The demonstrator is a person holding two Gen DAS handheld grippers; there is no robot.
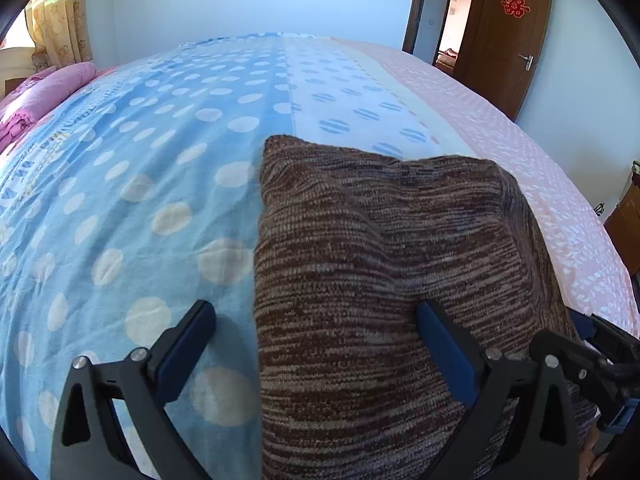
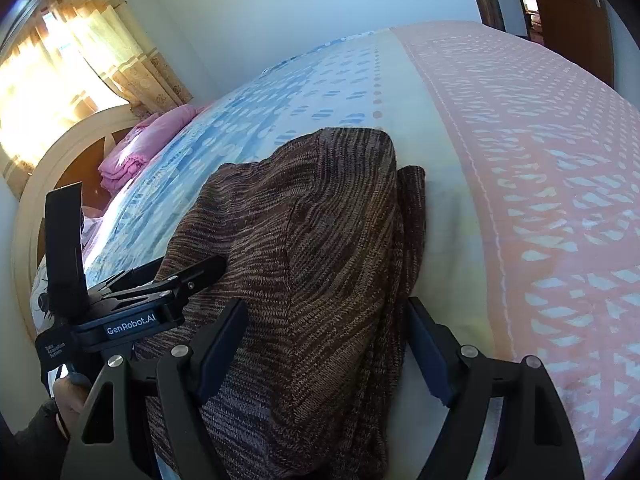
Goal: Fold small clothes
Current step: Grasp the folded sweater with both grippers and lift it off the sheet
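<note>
A brown striped knit garment [image 1: 380, 280] lies folded on the bed, its left edge straight; it also shows in the right wrist view [image 2: 312, 248], bunched higher at the far end. My left gripper [image 1: 316, 316] is open, its jaws wide apart across the garment's near left edge, the left finger over the sheet, the right finger on the knit. My right gripper [image 2: 326, 326] is open, its jaws straddling the garment's near right part. The left gripper body [image 2: 132, 304] shows in the right wrist view, resting against the garment's left side.
The bed carries a blue polka-dot sheet [image 1: 140, 168] and a pink patterned cover [image 2: 560, 184] on the right. A folded pink quilt [image 1: 36, 96] lies by the headboard [image 2: 40, 184]. A brown door [image 1: 504, 32] stands open at the far right.
</note>
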